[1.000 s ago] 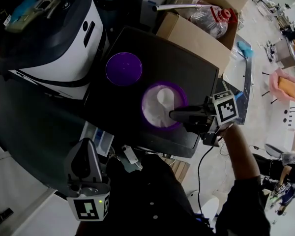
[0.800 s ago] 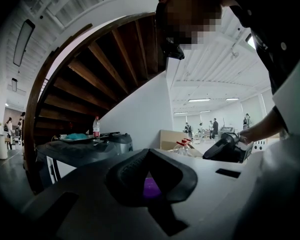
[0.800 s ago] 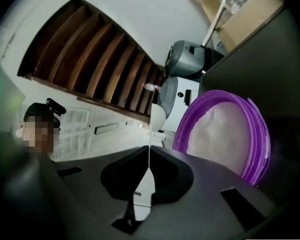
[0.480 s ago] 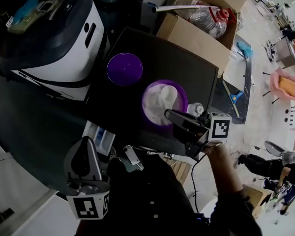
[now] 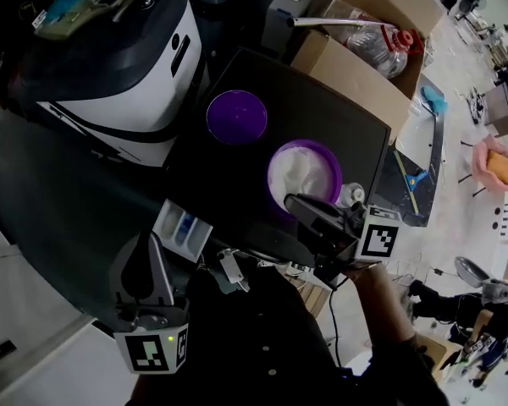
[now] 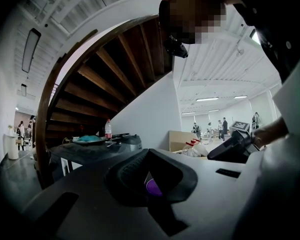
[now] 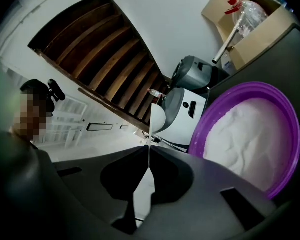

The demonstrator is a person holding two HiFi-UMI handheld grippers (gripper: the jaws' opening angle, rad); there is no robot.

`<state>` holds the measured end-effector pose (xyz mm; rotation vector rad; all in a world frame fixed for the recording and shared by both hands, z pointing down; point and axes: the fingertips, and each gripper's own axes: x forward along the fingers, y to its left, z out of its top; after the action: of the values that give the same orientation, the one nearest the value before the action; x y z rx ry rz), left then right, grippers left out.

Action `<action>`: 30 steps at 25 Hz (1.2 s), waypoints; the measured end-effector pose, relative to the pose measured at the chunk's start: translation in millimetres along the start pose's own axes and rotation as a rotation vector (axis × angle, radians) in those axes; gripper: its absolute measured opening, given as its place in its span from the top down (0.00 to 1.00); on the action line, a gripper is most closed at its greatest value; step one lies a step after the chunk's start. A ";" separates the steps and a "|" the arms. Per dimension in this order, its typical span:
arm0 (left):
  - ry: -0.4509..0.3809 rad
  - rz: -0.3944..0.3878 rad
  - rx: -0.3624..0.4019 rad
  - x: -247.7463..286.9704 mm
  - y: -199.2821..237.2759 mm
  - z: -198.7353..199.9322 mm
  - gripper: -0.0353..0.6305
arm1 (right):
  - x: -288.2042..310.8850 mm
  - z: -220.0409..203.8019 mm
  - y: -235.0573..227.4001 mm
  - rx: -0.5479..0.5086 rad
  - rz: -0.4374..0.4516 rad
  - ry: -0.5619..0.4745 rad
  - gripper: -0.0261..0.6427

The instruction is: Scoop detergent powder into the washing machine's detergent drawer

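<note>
Your right gripper (image 5: pixel 298 205) is clamped tight on the thin white scoop (image 7: pixel 157 118) at the powder bowl (image 5: pixel 273 163) rim, your left gripper (image 5: pixel 146 256) is pinched closed and empty, so I'd say next carry it level over to the open drawer (image 5: pixel 183 227).

The round purple plastic bowl (image 7: pixel 206 129) is smooth and glossy, and the white powder (image 7: pixel 250 139) in it is grainy and matt. The black counter (image 5: pixel 322 108) looks dull, the brown cardboard box (image 5: pixel 347 74) rough (plain paper board). The thin white plastic scoop (image 7: pixel 156 118) looks smooth, and the right claw (image 7: pixel 149 149) matt grey plastic.
</note>
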<state>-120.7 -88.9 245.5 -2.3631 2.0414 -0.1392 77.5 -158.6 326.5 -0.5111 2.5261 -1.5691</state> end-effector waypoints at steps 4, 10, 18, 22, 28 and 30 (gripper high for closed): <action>0.000 0.051 -0.004 -12.8 19.3 -0.8 0.92 | 22.5 -20.8 6.1 -0.004 -0.002 0.046 0.91; 0.012 0.121 -0.004 -32.5 45.2 -5.7 0.92 | 60.0 -50.8 19.9 0.037 0.051 0.130 0.91; 0.022 0.218 -0.008 -62.8 77.9 -10.6 0.92 | 105.2 -79.2 24.2 0.021 0.055 0.234 0.91; 0.033 0.261 -0.011 -78.0 91.9 -14.4 0.92 | 126.9 -97.7 24.6 0.013 0.055 0.291 0.91; 0.044 0.302 -0.023 -92.9 108.0 -22.1 0.92 | 154.6 -127.6 12.5 -0.019 0.011 0.377 0.91; 0.048 0.311 -0.027 -95.5 112.6 -25.8 0.92 | 161.2 -138.2 4.8 -0.045 -0.011 0.406 0.91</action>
<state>-247.4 -9.9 257.8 -2.0392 2.4132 -0.1656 -112.8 -95.7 396.5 -0.2263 2.8542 -1.7780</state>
